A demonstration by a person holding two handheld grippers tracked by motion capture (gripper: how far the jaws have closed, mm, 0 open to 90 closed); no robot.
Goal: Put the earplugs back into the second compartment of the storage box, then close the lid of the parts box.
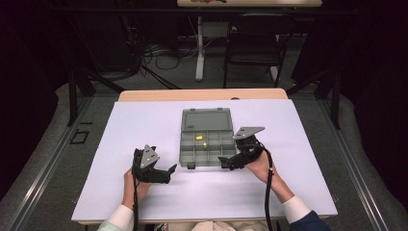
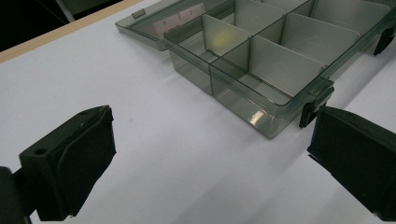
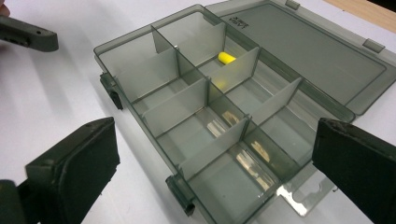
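- organizer box [image 1: 206, 139] sits at the middle of the white counter [image 1: 144, 120], lid [image 1: 207, 119] swung fully open and lying flat on the far side.
- box is translucent grey, split by dividers into several compartments.
- yellow piece [image 3: 226, 58] lies in a compartment of the row next to the lid; in the high view two small yellow items show near the box's middle, the second too small to identify.
- left gripper [image 1: 163, 172] rests low on the counter just off the box's near left corner, jaws apart, nothing between them; not touching the box.
- right gripper [image 1: 227, 162] is at the box's near right corner, jaws spread wide over that corner, gripping nothing.
- latch tabs [image 3: 182, 193] on the near wall hang open.
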